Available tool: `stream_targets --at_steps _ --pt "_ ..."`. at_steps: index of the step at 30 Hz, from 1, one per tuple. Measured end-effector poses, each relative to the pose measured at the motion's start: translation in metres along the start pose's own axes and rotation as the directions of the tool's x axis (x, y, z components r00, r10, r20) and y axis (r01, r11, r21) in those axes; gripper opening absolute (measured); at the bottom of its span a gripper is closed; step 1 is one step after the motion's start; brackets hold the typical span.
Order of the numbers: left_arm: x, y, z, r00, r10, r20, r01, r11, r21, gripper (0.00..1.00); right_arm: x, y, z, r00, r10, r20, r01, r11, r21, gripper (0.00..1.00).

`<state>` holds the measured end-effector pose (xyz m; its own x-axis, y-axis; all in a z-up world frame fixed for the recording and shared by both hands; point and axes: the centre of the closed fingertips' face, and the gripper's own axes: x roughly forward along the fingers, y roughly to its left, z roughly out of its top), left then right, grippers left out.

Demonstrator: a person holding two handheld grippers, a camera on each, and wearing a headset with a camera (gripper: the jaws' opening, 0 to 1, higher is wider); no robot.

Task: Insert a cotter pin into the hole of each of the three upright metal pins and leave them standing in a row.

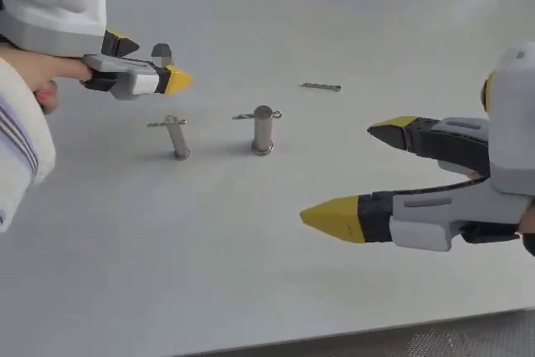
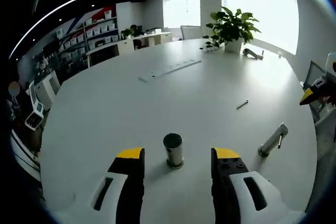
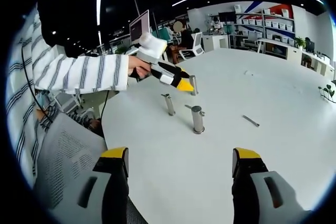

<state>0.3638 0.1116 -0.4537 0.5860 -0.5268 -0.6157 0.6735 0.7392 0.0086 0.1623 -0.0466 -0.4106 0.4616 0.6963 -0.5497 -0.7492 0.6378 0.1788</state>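
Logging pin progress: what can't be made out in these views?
- Third pin: base hidden behind left tongs, head view; hole too small, left gripper view.
- Cotter in thick pin: how far through, too small anywhere.
- Right tongs: body cut off by right edge, head view.

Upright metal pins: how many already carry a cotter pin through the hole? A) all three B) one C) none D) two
D: the middle pin and the thinner pin each carry one. The third pin, just ahead of the open left gripper, is bare, and a spare cotter pin lies loose.
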Motion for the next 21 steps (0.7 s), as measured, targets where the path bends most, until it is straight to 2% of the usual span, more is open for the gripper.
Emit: stream_targets --at_steps 4,8,12,15,16,21 --pt "0.007 0.001 -0.005 0.9999 0.005 -0.016 -0.005 1.000 0.003 0.39 0.000 0.002 -0.004 0.9999 0.010 -0.013 -0.011 1.000 -0.002 0.77" --pt "0.008 -0.001 -0.002 0.9999 0.005 -0.012 -0.005 1.000 -0.009 0.31 0.001 0.001 -0.005 0.9998 0.007 -0.020 -0.008 1.000 -0.013 0.77" --pt "0.009 0.003 -0.006 0.9994 0.028 -0.020 -0.028 0.999 -0.019 0.20 0.001 0.002 -0.004 0.9998 0.010 -0.017 -0.010 1.000 -0.011 0.77" --pt "0.008 0.004 -0.002 0.9998 0.019 0.006 -0.019 0.998 -0.052 0.12 0.000 0.002 -0.003 0.9999 0.008 -0.015 -0.009 1.000 -0.012 0.77" --pt "0.010 0.006 -0.002 0.9998 0.019 0.008 -0.019 0.998 -0.059 0.12 -0.001 0.001 -0.004 0.9999 0.009 -0.011 -0.009 1.000 -0.006 0.76" --pt "0.012 0.002 -0.001 0.9999 -0.003 0.011 0.004 0.998 -0.058 0.10 -0.003 -0.002 -0.006 0.9999 -0.005 -0.016 0.005 1.000 -0.006 0.75"
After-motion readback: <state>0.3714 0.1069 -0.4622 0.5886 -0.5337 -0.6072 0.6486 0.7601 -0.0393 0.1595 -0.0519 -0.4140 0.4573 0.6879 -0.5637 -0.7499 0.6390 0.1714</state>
